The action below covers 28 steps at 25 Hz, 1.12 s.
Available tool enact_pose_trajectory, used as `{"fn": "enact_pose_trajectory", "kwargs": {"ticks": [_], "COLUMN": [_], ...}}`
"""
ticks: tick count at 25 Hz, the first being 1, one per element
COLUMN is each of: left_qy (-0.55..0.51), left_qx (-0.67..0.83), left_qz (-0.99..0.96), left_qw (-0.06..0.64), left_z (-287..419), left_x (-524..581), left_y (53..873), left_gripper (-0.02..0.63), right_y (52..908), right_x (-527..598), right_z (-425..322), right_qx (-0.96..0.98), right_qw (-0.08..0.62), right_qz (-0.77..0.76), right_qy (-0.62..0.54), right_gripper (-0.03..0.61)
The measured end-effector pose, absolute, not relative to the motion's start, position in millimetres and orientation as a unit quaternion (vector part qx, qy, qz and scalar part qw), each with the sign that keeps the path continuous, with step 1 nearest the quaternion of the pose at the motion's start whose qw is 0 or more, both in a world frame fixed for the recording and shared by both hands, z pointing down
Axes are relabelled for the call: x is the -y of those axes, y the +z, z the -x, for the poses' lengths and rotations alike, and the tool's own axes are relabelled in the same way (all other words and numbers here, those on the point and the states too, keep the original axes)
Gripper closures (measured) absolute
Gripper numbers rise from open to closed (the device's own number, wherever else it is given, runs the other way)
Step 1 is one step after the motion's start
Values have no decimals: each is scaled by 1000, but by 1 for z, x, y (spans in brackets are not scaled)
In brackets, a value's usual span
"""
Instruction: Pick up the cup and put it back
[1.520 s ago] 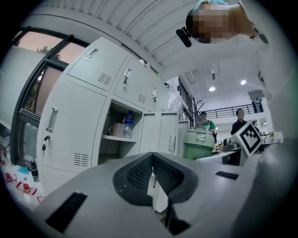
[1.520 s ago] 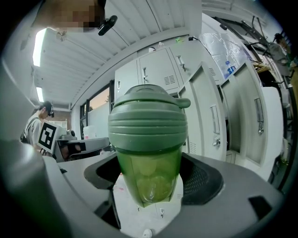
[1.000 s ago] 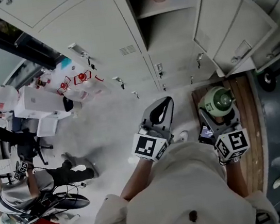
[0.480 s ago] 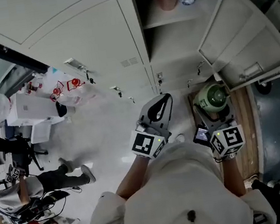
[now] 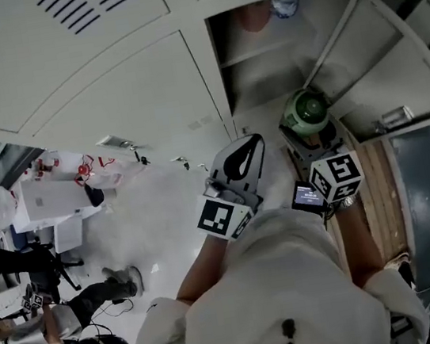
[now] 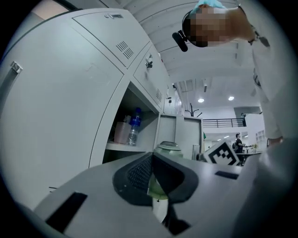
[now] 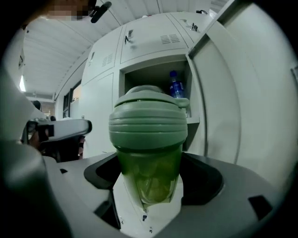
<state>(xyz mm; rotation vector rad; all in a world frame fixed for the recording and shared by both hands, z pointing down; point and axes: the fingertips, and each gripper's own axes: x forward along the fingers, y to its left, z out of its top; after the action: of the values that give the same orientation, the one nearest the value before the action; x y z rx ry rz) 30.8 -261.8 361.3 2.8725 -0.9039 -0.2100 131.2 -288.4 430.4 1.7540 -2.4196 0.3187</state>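
Note:
The cup (image 7: 148, 139) is translucent green with a ribbed pale-green lid, and my right gripper (image 7: 149, 188) is shut on its lower body, holding it upright. In the head view the cup (image 5: 305, 111) hangs just below the open locker compartment (image 5: 263, 64), right of my left gripper (image 5: 239, 163). The left gripper (image 6: 152, 179) is shut with nothing between its jaws; the cup's lid (image 6: 168, 148) peeks over it. The cup's base is hidden by the right jaws.
A pink cup (image 6: 121, 133) and a water bottle (image 6: 134, 125) stand on the locker's upper shelf (image 6: 122, 147). The locker door (image 5: 391, 61) swings open at the right. Shut locker doors (image 5: 132, 99) fill the left. A wooden bench (image 5: 378, 183) lies below right.
My right gripper has carried the green cup up and toward the open locker compartment. The left gripper stays shut beside it, and the view has tilted up the lockers.

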Motion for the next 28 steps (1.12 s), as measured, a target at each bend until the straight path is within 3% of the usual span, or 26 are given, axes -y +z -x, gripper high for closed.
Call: {"fn": "enact_pose_trajectory", "kwargs": {"ticks": [11, 28], "left_qy": [-80, -66], "left_qx": [234, 247], "left_qz": [-968, -966], "left_qw": [41, 42], "left_z": [-33, -17], "left_x": [290, 310], "left_y": [344, 355], "left_gripper": [604, 604], "right_y": [493, 524], "right_x": [413, 493], "right_z": [-144, -151], "right_qx": [750, 734], "right_qw": [97, 94], "right_qz": [-644, -660], "right_qy": [113, 132], "right_gripper": [198, 198]}}
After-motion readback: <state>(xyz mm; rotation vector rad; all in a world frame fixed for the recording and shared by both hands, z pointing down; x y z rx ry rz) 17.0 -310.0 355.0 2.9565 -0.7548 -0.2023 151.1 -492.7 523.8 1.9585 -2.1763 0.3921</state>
